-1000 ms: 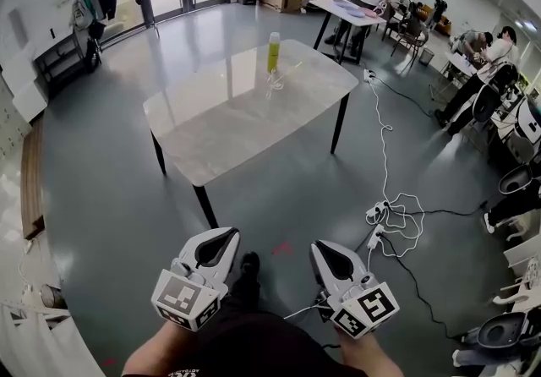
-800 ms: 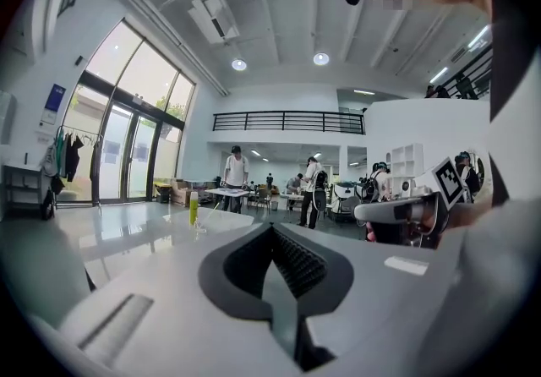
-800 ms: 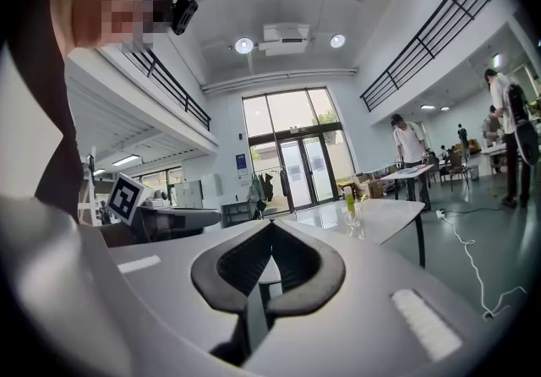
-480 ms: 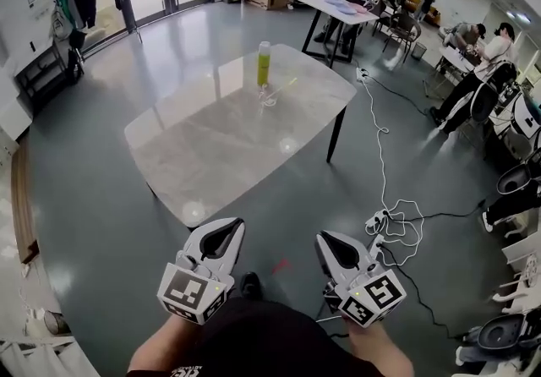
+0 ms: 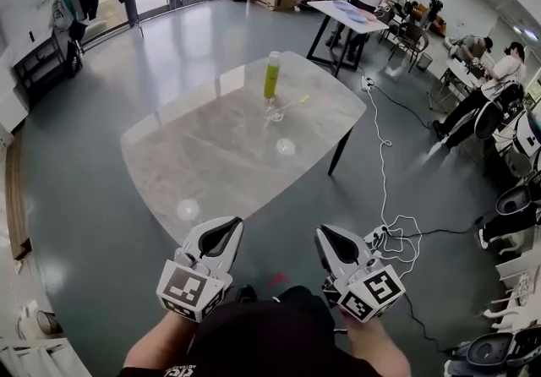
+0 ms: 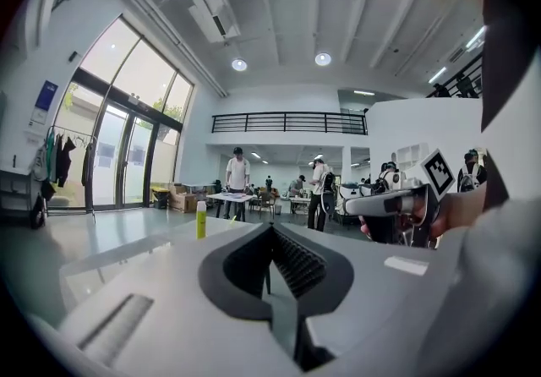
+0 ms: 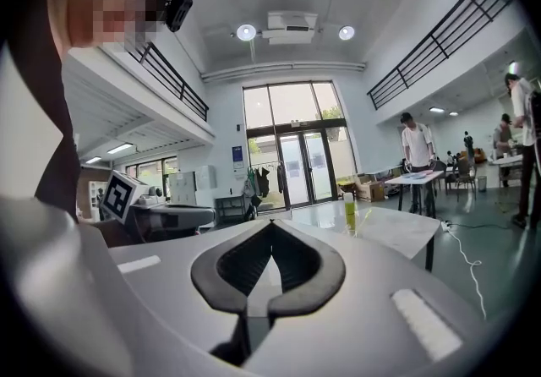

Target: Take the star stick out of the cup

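Note:
Far across the marble table [image 5: 211,155] stands a tall yellow-green bottle [image 5: 271,75] with a white cap. Just in front of it is a small clear cup [image 5: 275,114], hard to make out at this distance. A thin yellow stick [image 5: 296,101] leans out of the cup to the right. My left gripper [image 5: 230,221] and right gripper [image 5: 325,232] are both shut and empty. I hold them side by side close to my body, short of the table's near edge. The left gripper view shows the bottle [image 6: 201,220] beyond the closed jaws. The right gripper view shows it too [image 7: 350,215].
White cables and a power strip [image 5: 380,236] lie on the grey floor to the right of the table. Another table [image 5: 351,13] with a person standing at it is behind. More people sit at desks on the right. Glass doors and a clothes rack are at the back left.
The table has come nearer in the head view as I walk toward it. Both grippers stay shut and keep their place in front of me.

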